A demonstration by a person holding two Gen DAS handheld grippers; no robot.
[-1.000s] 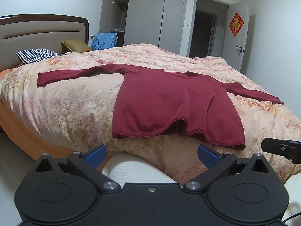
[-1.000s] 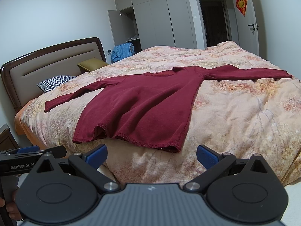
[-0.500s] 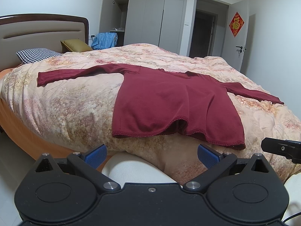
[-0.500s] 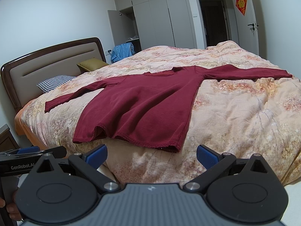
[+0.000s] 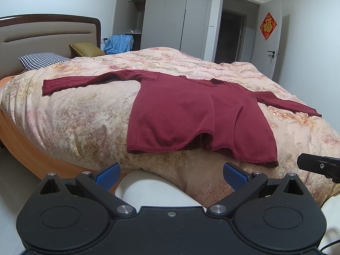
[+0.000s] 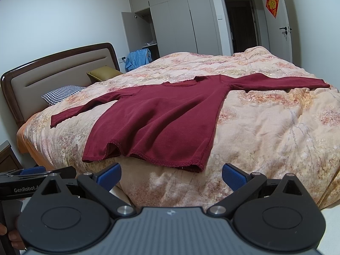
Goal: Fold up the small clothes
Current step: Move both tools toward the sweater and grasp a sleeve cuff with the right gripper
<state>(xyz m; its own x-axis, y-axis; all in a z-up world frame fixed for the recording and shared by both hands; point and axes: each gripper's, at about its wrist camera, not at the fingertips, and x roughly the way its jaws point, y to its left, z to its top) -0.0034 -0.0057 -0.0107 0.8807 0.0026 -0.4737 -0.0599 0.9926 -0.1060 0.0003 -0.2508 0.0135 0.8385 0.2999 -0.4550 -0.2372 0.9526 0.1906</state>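
While both grippers hang short of the bed edge, the dark red long-sleeved knit top (image 5: 197, 114) lies flat on the peach floral quilt (image 5: 85, 114), sleeves out. Left gripper (image 5: 171, 173) and right gripper (image 6: 171, 173) both have jaws spread wide, holding nothing.

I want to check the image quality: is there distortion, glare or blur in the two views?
Left wrist view: strong fisheye bending, dark corners; the shirt is sharp, lit evenly, no glare. Right wrist view: same bending, the headboard curves; the shirt and the bed are sharp; soft shadow under the hem.
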